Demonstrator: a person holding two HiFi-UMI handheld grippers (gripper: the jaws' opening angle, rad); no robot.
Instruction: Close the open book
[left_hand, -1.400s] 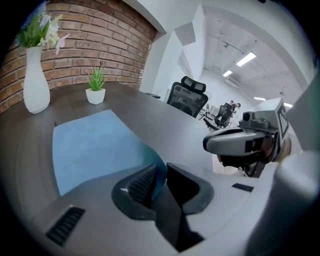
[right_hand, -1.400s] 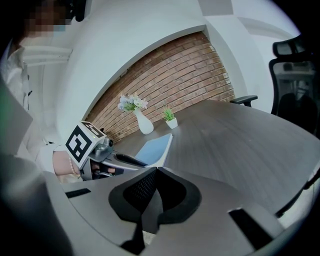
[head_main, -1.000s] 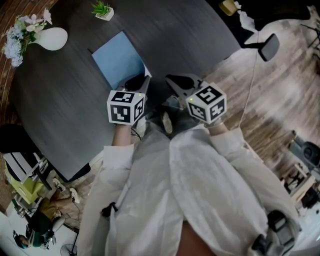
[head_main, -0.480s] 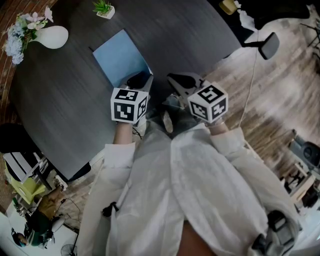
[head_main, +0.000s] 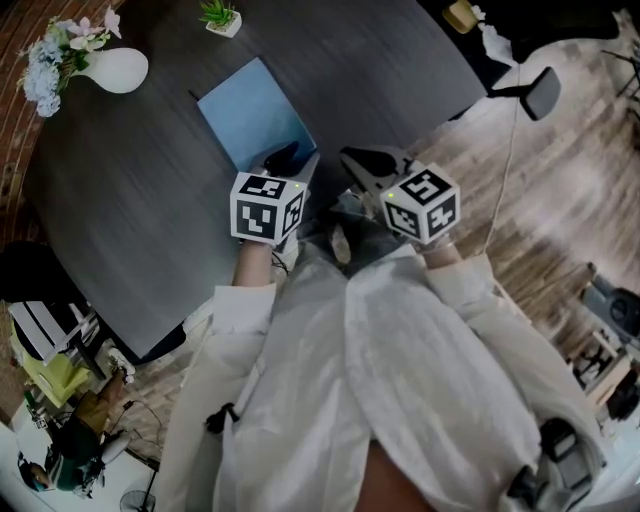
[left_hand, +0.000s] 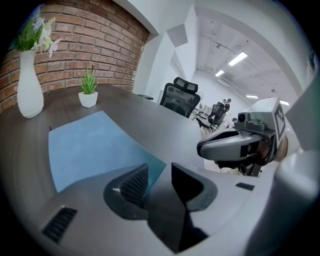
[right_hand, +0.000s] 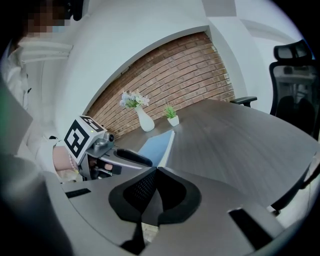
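The blue book (head_main: 255, 115) lies shut and flat on the dark table (head_main: 120, 200). My left gripper (head_main: 285, 158) is at the book's near corner. In the left gripper view the gripper (left_hand: 160, 175) is open. Its jaws have just been opening, and the corner of the book (left_hand: 90, 150) shows in the gap with the pads off it. My right gripper (head_main: 365, 160) hangs shut and empty over the table's near edge, right of the book. The right gripper view shows its jaws (right_hand: 156, 172) shut, with the left gripper (right_hand: 132, 157) and the book (right_hand: 157, 145) beyond them.
A white vase (head_main: 115, 70) of flowers and a small potted plant (head_main: 222, 17) stand at the table's far side, beyond the book. An office chair (head_main: 540, 92) stands off the table's right edge on the wood floor. The person's white sleeves fill the near foreground.
The left gripper's jaws have spread wider at the book's near corner. The right gripper has kept still and shut.
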